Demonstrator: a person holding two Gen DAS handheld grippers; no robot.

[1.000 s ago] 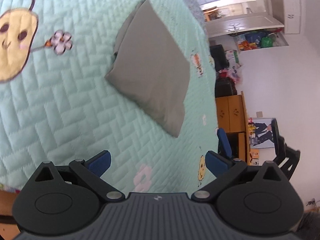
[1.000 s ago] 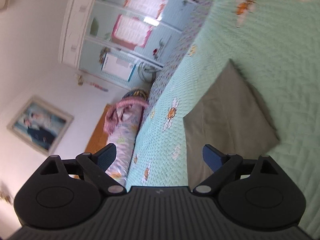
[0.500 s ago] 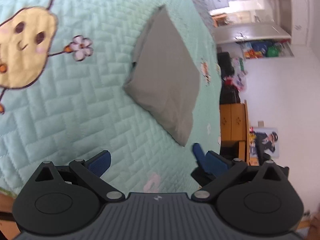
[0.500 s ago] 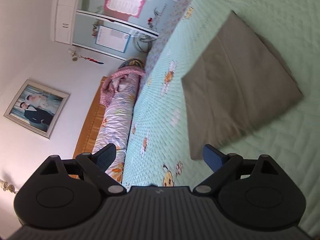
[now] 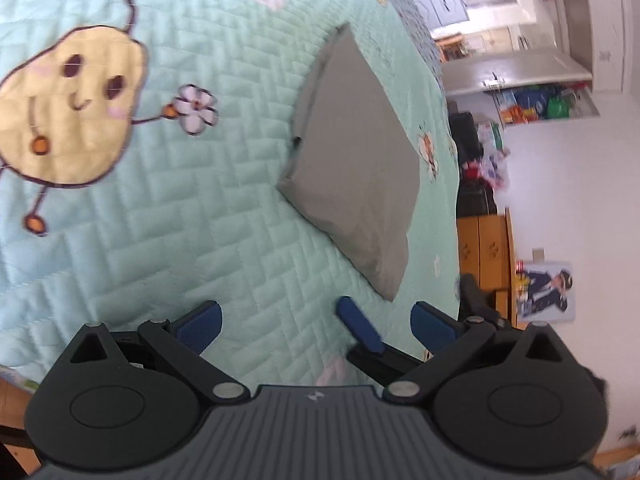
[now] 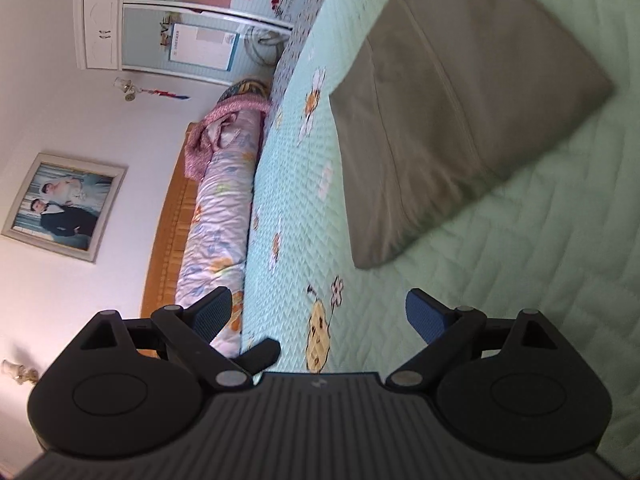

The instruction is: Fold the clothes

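Grippers both hang above the bed, tilted down toward the quilt (image 5: 168, 216), neither touching anything. The left gripper (image 5: 316, 322) has its jaws spread wide with nothing between them, and so does the right gripper (image 6: 319, 312). Ahead of both lies the garment (image 5: 356, 168), grey and folded into a flat, tidy rectangle, resting on the quilt well clear of either tool. From the left view it sits just beyond the fingertips and a little to the right, near the bed's edge; the right gripper's blue finger (image 5: 358, 322) pokes into that view between the left one's own pads. That side also takes in a yellow cartoon figure (image 5: 68, 108) stitched on the quilt, a wooden cabinet (image 5: 484, 248) and shelves (image 5: 536, 100) beyond. The right view shows other things: a rolled duvet (image 6: 216, 208) at the headboard, a framed photo (image 6: 64, 206) on the wall, and a wardrobe (image 6: 168, 16).
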